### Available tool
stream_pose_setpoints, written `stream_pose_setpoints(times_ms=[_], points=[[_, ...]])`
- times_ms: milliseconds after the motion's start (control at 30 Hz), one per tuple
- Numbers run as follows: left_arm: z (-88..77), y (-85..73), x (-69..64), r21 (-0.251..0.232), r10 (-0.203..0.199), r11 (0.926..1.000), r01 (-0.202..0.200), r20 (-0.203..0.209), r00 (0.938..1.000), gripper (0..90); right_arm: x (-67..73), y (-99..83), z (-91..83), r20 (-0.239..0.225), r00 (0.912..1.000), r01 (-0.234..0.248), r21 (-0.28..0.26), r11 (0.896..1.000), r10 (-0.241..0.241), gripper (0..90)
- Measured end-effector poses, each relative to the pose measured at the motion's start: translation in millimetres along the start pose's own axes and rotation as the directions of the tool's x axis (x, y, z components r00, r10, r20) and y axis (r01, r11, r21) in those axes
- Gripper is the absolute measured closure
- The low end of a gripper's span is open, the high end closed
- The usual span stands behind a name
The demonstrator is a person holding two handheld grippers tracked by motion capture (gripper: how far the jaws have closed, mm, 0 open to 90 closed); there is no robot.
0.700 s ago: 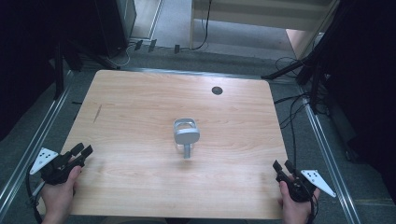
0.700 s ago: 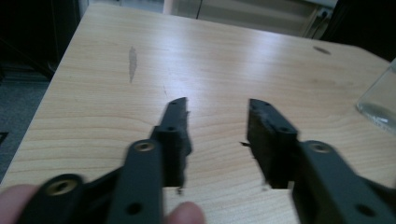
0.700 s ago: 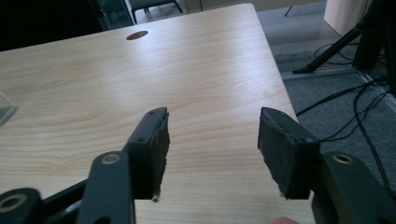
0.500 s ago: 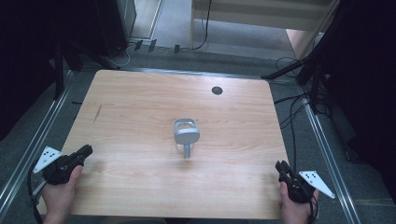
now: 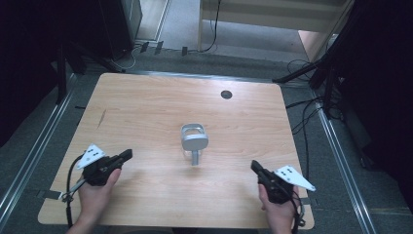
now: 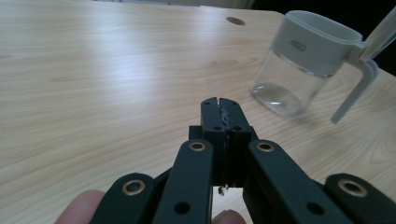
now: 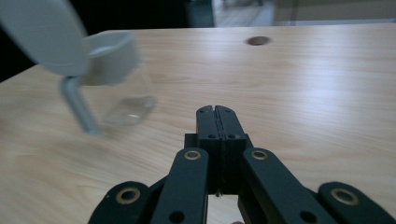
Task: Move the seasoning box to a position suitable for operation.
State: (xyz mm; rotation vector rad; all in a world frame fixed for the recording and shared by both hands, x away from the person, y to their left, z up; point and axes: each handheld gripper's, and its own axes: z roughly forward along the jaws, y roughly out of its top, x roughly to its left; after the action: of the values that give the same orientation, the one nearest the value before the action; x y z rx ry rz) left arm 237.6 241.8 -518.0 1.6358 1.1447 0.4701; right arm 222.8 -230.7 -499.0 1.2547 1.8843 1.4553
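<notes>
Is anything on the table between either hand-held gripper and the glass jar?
Nothing visible. Bare tabletop lies between the left hand-held gripper, the right hand-held gripper and the glass jar. Both sets of jaws are shut.

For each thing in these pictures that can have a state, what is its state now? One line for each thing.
Clear glass jar with grey collar: upright in the middle of the table, lid flipped open, looks empty.
Grey hinged lid: open, hanging off the collar.
Left gripper: jaws shut, holding nothing, apart from the jar.
Right gripper: jaws shut, holding nothing, apart from the jar.
Light wooden table: bears the jar.
</notes>
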Motion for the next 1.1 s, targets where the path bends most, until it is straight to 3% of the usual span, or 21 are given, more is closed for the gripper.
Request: stream_pose_setpoints(times_ms=[133, 167, 233, 267, 300, 567, 633, 700, 733, 767, 800, 933, 1033, 1100], points=[[33.6, 11.4, -21.9, 0.019, 0.003, 0.9998, -0.004, 0.051, 0.9987, 90.0, 39.1, 8.1, 29.4, -0.1, 0.995, 0.008, 0.012, 1.0, -0.006, 90.0], [33.6, 11.4, -21.9, 0.019, 0.003, 0.9998, -0.004, 0.051, 0.9987, 90.0, 39.1, 8.1, 29.4, -0.1, 0.995, 0.008, 0.012, 1.0, -0.006, 90.0], [49.9, 15.7, -31.4, 0.029, 0.008, 0.9995, -0.01, 0.069, 0.9976, 90.0, 55.9, 9.8, 42.0, -0.14, 0.99, 0.014, 0.02, 1.0, -0.011, 90.0], [49.9, 15.7, -31.4, 0.029, 0.008, 0.9995, -0.01, 0.069, 0.9976, 90.0, 55.9, 9.8, 42.0, -0.14, 0.99, 0.014, 0.02, 1.0, -0.011, 90.0], [54.6, 16.7, -33.7, 0.033, 0.0, 0.9994, -0.003, 0.076, 0.9971, 90.0, 67.3, 9.3, 50.6, -0.169, 0.9856, 0.014, 0.03, 0.999, -0.009, 90.0], [84.1, 25.5, -40.5, 0.041, -0.017, 0.9991, 0.014, 0.096, 0.9952, 90.0, 110.0, 1.4, 91.9, -0.267, 0.9629, 0.063, 0.088, 0.994, -0.037, 90.0], [88.2, 26.8, -40.9, 0.044, -0.015, 0.999, 0.01, 0.098, 0.995, 90.0, 116.5, -2.7, 103.9, -0.273, 0.9614, 0.067, 0.114, 0.991, -0.034, 90.0], [89.7, 27.1, -41.1, 0.044, -0.017, 0.9989, 0.012, 0.101, 0.9947, 90.0, 118.1, -4.8, 108.7, -0.268, 0.963, 0.064, 0.126, 0.99, -0.029, 90.0], [91.3, 27.2, -40.9, 0.043, -0.013, 0.999, 0.009, 0.105, 0.9943, 90.0, 116.4, -7.4, 114.5, -0.243, 0.9698, 0.051, 0.13, 0.99, -0.018, 90.0], [92.0, 27.2, -40.5, 0.044, -0.008, 0.999, 0.004, 0.108, 0.9941, 90.0, 116.4, -7.4, 114.5, -0.243, 0.9698, 0.051, 0.13, 0.99, -0.018, 90.0], [93.2, 27.0, -40.6, 0.046, -0.007, 0.9989, 0.002, 0.11, 0.9939, 90.0, 109.1, -7.6, 115.4, -0.227, 0.9739, 0.024, 0.131, 0.991, 0.006, 90.0], [98.0, 25.8, -36.2, 0.048, -0.017, 0.9988, 0.012, 0.117, 0.9929, 90.0, 95.5, -6.6, 113.8, -0.188, 0.9815, -0.012, 0.122, 0.992, 0.035, 90.0], [101.5, 25.7, -35.3, 0.052, -0.035, 0.9983, 0.028, 0.123, 0.9917, 90.0, 86.7, -5.0, 114.7, -0.165, 0.9856, -0.017, 0.112, 0.994, 0.036, 90.0], [104.2, 25.9, -34.7, 0.046, -0.039, 0.9984, 0.033, 0.121, 0.9919, 90.0, 71.2, 0.2, 116.3, -0.125, 0.9905, -0.048, 0.091, 0.995, 0.059, 90.0]])
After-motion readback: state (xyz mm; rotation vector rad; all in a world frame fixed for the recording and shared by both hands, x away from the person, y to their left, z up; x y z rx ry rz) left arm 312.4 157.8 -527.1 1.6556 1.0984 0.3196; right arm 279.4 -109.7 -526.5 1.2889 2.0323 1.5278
